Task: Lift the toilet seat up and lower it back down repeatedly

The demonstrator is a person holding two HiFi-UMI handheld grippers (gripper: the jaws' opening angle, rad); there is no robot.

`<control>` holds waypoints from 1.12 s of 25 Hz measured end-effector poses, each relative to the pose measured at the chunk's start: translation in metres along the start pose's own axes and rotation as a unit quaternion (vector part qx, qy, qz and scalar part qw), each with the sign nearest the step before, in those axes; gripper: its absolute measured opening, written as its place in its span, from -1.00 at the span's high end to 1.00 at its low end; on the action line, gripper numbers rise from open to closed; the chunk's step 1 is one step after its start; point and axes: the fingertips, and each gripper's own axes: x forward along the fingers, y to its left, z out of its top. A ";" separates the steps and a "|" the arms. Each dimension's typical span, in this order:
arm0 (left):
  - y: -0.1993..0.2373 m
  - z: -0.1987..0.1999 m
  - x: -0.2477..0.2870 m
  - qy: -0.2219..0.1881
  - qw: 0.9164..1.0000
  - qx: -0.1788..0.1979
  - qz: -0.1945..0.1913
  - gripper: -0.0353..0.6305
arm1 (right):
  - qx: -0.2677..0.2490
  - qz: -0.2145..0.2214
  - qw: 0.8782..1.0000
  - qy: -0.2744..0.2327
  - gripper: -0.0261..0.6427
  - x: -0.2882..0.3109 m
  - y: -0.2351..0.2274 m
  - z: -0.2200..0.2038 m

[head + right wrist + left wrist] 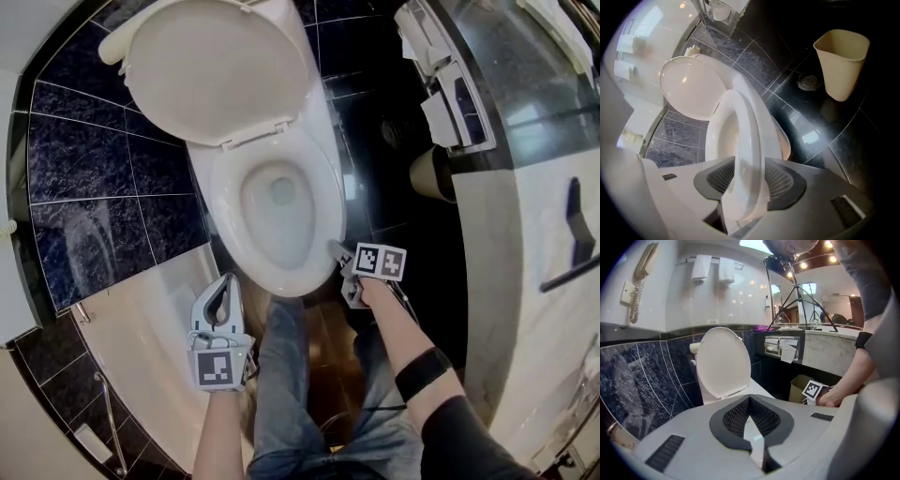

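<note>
Dark-tiled bathroom, toilet seat (330, 192) lying low over the bowl (278, 202).
We judge the seat stiff, smooth and fairly light, hinged behind the bowl, its long axis running from hinge toward us. Our right gripper (336, 251) pinches its rim at the bowl's front right. Our left gripper (749, 399), jaws together and empty, hovers at the bowl's front left.

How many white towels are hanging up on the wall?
2. Both hang side by side on the rail high up in the left gripper view: the left towel and the right towel. Others may be out of sight.
</note>
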 end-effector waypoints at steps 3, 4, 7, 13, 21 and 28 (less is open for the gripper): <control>0.009 -0.009 0.003 0.007 1.000 0.009 0.001 0.90 | 0.000 -0.014 1.000 0.011 0.33 0.007 -0.004 -0.001; 0.012 -0.010 0.005 0.006 1.000 0.012 0.001 0.90 | 0.001 -0.017 1.000 0.012 0.36 0.008 -0.004 0.000; 0.021 -0.012 0.010 0.007 1.000 0.007 0.004 0.90 | 0.003 -0.015 1.000 0.011 0.41 0.007 -0.002 0.001; 0.019 -0.018 0.019 0.020 1.000 -0.019 0.004 0.90 | 0.014 -0.007 1.000 0.006 0.51 0.005 0.000 0.003; 0.007 -0.023 0.023 0.028 0.999 -0.023 -0.006 0.90 | 0.035 0.002 0.999 0.005 0.53 -0.003 0.006 0.005; -0.009 -0.013 0.014 0.034 0.998 -0.050 -0.013 0.90 | 0.031 0.013 0.999 0.008 0.55 -0.029 0.032 0.011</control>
